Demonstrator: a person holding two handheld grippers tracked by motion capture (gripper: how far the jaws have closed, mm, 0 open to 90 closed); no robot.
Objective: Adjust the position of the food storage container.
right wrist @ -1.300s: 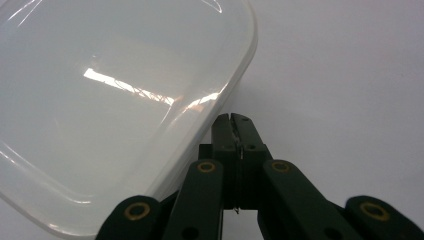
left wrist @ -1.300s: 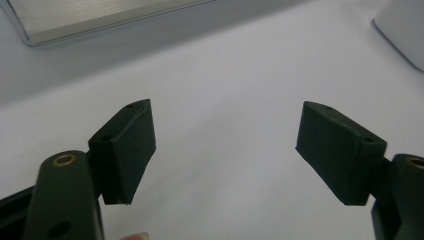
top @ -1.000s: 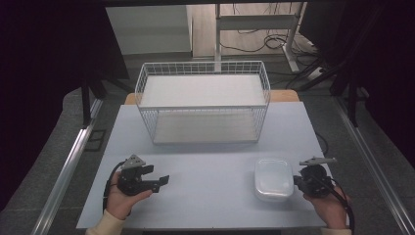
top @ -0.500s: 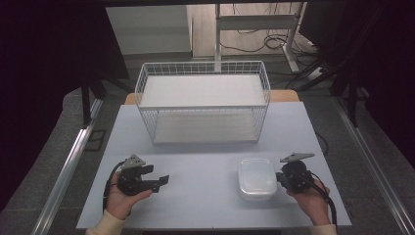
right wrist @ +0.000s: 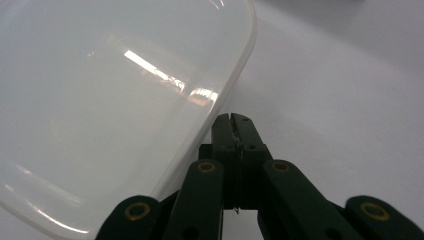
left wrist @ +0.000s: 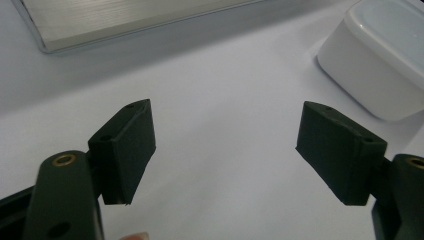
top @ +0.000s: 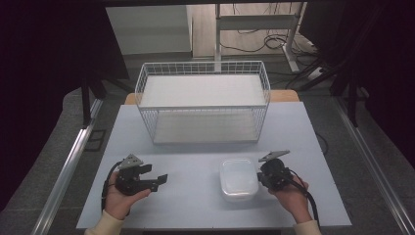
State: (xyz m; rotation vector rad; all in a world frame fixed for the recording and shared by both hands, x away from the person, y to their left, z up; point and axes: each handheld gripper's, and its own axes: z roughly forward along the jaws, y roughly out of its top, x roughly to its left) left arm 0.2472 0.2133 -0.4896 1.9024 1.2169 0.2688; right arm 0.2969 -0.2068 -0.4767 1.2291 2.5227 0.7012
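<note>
Container (top: 238,178) is sitting on the table (top: 195,200), front of the basket (top: 203,100). My right gripper (top: 261,177) is pressing its tightly closed jaws against the container's right edge. My left gripper (top: 159,180) is resting wide apart, well left.

No legible text, label, brand, number or sign on anything in view.

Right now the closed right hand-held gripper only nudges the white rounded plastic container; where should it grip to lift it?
White rounded plastic container: grip its protruding lid rim on the right edge, coming from the right hand-held gripper side; the body looks too wide to span.
</note>
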